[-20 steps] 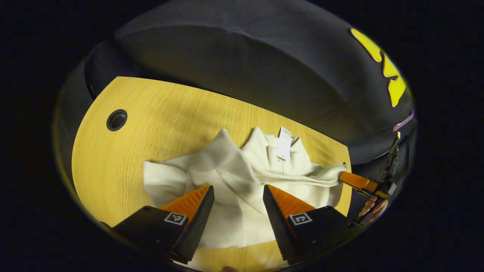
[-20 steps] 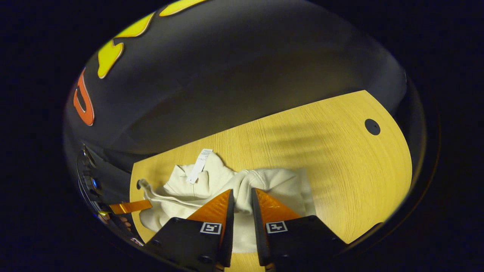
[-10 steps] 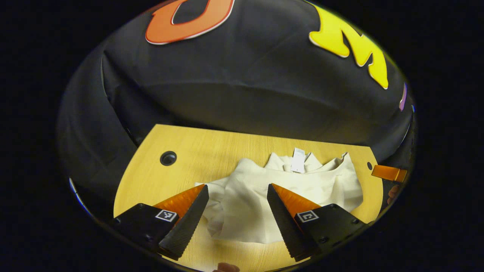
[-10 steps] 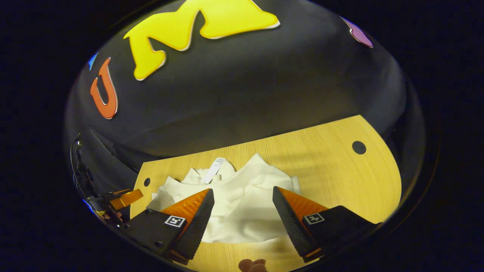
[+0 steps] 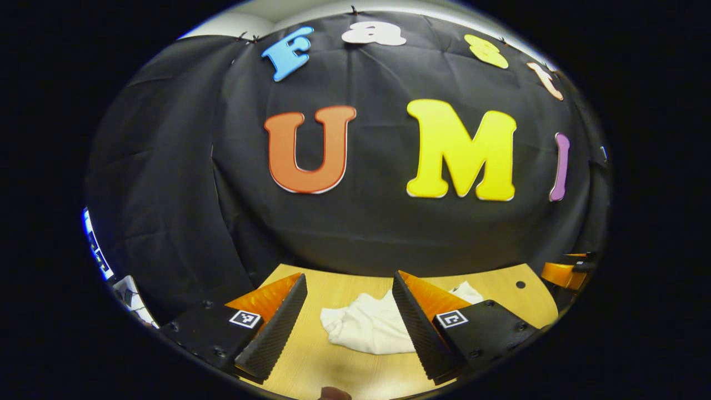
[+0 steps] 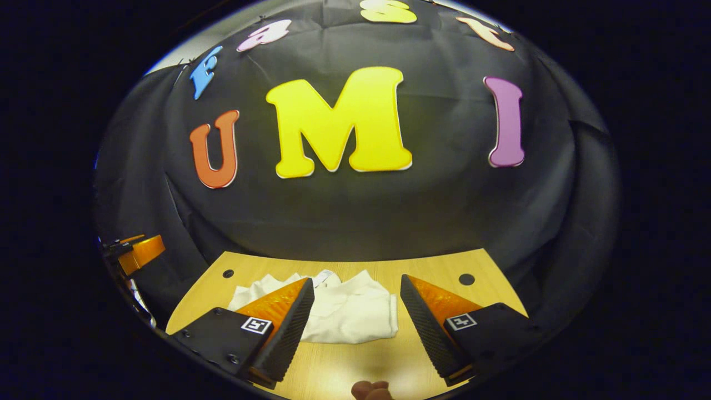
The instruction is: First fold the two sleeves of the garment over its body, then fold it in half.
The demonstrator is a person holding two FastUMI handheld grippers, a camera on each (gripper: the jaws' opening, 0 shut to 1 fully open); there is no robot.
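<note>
Your left gripper (image 5: 349,308) has its jaws spread wide with nothing between them, held clear above the surface (image 5: 311,361) and touching neither cloth nor wood. Your right gripper (image 6: 356,311) stands the same way: jaws wide apart, empty, raised off the surface (image 6: 344,369). The inner faces of the fingers (image 5: 272,333) carry a fine ribbed, saw-toothed texture, and each finger body bears a small square black-and-white marker on top. The garment (image 5: 366,328) lies on the surface ahead of both grippers, a soft cream-white knit gathered into a compact, somewhat lumpy bundle with rounded folds. In the right gripper view the garment (image 6: 347,311) reads as a flatter, roughly rectangular stack with a straight near edge and a small white tag (image 6: 324,276) at its far side; the left gripper view shows it from a lower angle, more crumpled at its left end, partly hidden behind your right-hand finger. The surface is pale yellow wood-grain laminate with a rounded outline and small dark round holes (image 6: 466,279) near its far corners. In the left gripper view the other gripper (image 5: 564,273) sits at the far right edge; in the right gripper view the other gripper (image 6: 136,251) sits at the far left edge. A fingertip (image 6: 371,390) shows at the bottom edge of the right gripper view.
</note>
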